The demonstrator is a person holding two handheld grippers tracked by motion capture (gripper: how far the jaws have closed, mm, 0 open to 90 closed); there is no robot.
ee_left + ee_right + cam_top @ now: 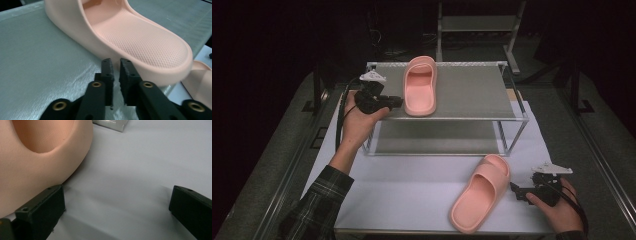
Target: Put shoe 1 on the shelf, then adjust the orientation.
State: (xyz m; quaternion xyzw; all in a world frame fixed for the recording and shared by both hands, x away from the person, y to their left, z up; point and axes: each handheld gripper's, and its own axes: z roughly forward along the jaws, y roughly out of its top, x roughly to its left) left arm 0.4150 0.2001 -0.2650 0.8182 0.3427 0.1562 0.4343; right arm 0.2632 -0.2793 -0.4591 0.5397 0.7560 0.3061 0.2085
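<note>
A pink slipper (421, 85) lies on the top shelf (472, 90) of a metal rack, toe toward the back. My left gripper (399, 102) is just left of its heel end. In the left gripper view its jaws (115, 63) stand a narrow gap apart with nothing between them, tips just short of the slipper's side wall (140, 37). A second pink slipper (479, 200) lies on the white table cover (412, 190). My right gripper (514, 190) is at its right side, open wide (117, 195); its left jaw is next to the slipper (37, 157), with only table between the jaws.
The rack has a bare lower shelf (437, 137) and a foot (110, 125) close to the table slipper. A metal frame (477, 25) stands behind the table in the dark. The table slipper's edge (200, 77) shows below the shelf.
</note>
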